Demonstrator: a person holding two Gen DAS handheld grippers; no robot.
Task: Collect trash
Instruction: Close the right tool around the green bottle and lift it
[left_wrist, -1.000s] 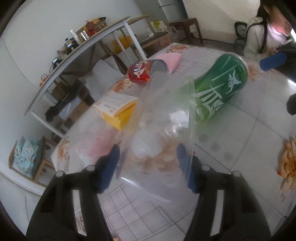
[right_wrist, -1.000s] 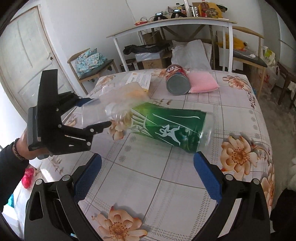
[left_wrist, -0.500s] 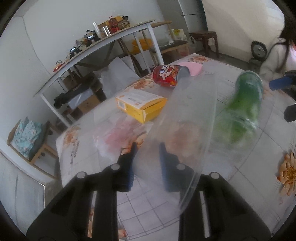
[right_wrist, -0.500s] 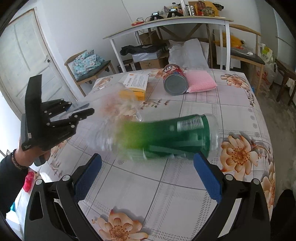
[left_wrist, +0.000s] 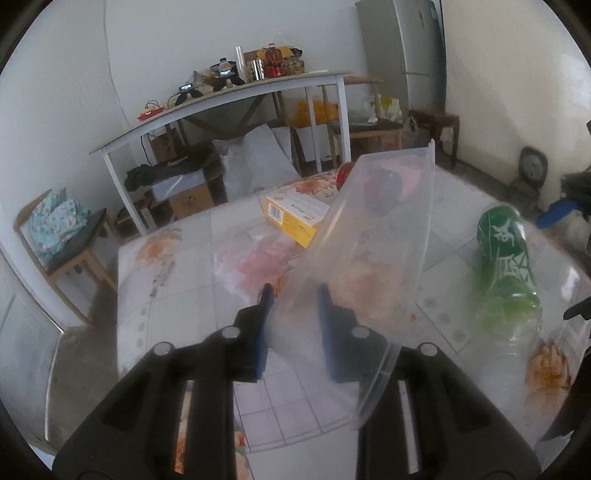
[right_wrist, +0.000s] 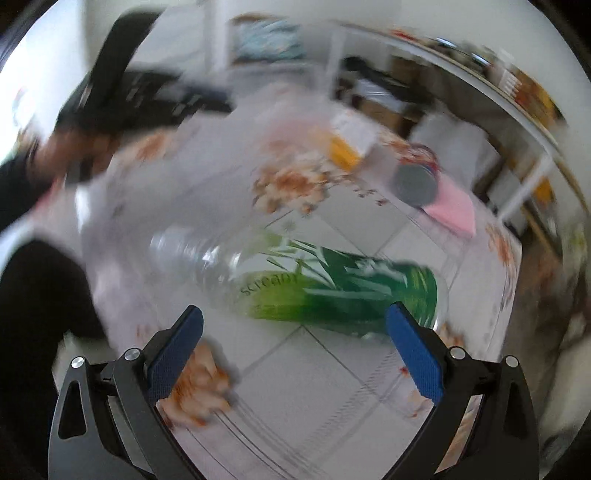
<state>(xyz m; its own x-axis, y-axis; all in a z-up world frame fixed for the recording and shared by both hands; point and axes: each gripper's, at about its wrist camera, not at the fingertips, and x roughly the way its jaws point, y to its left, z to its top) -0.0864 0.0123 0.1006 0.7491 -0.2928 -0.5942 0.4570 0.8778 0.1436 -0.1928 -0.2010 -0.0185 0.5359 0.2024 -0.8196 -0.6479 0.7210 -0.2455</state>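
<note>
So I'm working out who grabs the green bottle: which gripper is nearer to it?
Right. The right gripper is open just in front of the green bottle, fingers spread beside it. The left gripper sits off to the side, shut on the clear plastic bag.

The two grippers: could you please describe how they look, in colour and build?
Both the left gripper and the right gripper have matte black angular frames with round silver screws and slotted cut-outs. Each finger ends in a blue pad, finely textured. No cables or markings show.
</note>
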